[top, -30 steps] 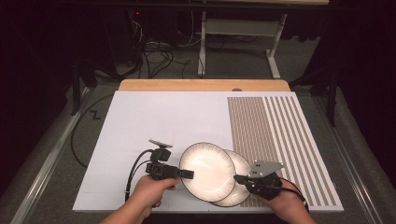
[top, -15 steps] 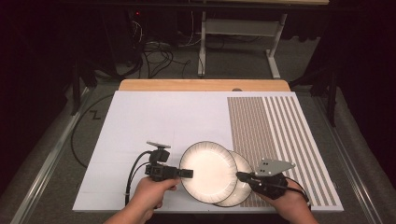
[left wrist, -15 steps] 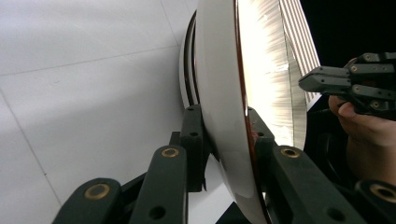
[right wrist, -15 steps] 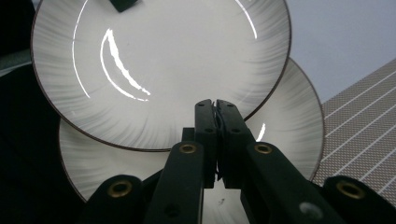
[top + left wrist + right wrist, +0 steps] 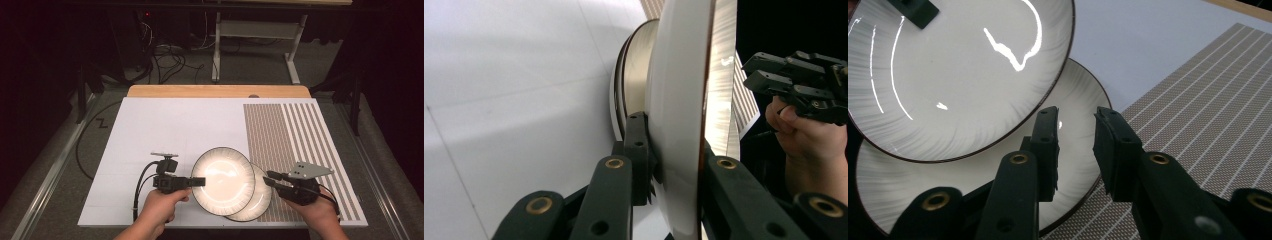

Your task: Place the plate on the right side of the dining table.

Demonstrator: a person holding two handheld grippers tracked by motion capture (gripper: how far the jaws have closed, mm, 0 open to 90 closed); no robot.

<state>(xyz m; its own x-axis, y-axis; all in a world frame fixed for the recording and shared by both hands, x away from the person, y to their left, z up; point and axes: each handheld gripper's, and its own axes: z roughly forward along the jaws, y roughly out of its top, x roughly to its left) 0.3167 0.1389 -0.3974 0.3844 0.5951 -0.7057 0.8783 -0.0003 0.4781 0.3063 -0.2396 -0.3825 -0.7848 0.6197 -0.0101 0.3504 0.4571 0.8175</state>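
Two white plates with dark rims overlap near the front of the white board [image 5: 165,130]. My left gripper [image 5: 199,181] is shut on the left rim of the upper plate [image 5: 222,180], which the left gripper view shows edge-on [image 5: 679,100] and lifted above the lower plate [image 5: 634,75]. My right gripper [image 5: 270,178] sits at the right edge of the lower plate [image 5: 260,200]. Its jaws have just been opening and stand apart [image 5: 1078,120] over that plate's rim [image 5: 908,185], pressing on nothing. The upper plate [image 5: 958,65] tilts above it.
A brown striped placemat [image 5: 295,145] covers the board's right part, partly under the lower plate. A wooden tabletop edge [image 5: 215,91] runs along the back. Cables and a table frame lie on the dark floor beyond.
My right gripper has let go of the lower plate's rim and drawn back to the right, slightly upward. The left gripper holds still with the upper plate.
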